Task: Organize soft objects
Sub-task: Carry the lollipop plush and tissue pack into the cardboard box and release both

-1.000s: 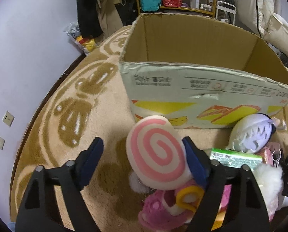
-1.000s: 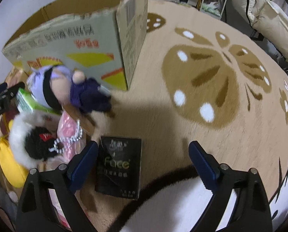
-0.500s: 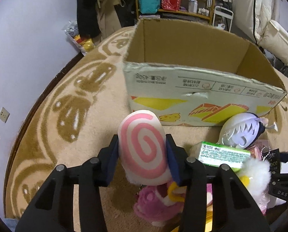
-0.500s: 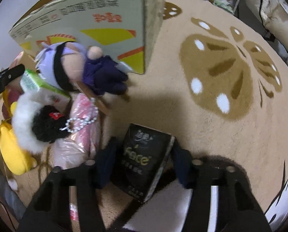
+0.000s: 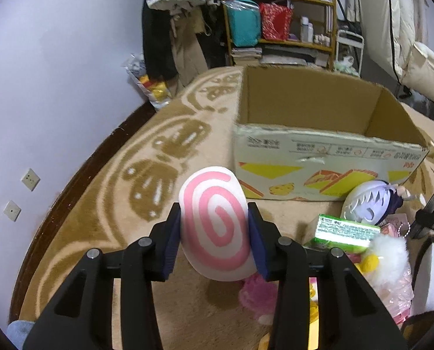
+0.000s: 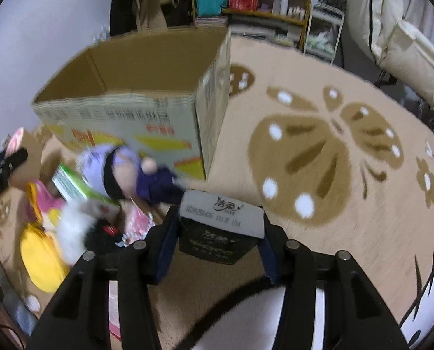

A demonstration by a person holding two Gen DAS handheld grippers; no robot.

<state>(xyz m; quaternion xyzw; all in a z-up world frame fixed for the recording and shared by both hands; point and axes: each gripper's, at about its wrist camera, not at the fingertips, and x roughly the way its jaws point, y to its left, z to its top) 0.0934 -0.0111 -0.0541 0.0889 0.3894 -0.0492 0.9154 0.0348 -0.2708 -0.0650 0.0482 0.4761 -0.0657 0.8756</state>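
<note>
Here our left gripper (image 5: 215, 240) clamped the swirl cushion (image 5: 215, 227) at centre frame, our right gripper (image 6: 217, 239) the tissue pack (image 6: 220, 227); both needed lifting clear over the cardboard box (image 5: 319, 148) rim.

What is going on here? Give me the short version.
A person is tidying soft things off a carpet with a claw in each hand. The left claw is shut on a pink-and-white swirl plush; the right claw is shut on a black tissue pack. An open cardboard box sits ahead of both, nothing visible inside. A purple plush doll and a green pack lie in the pile beside it.
</note>
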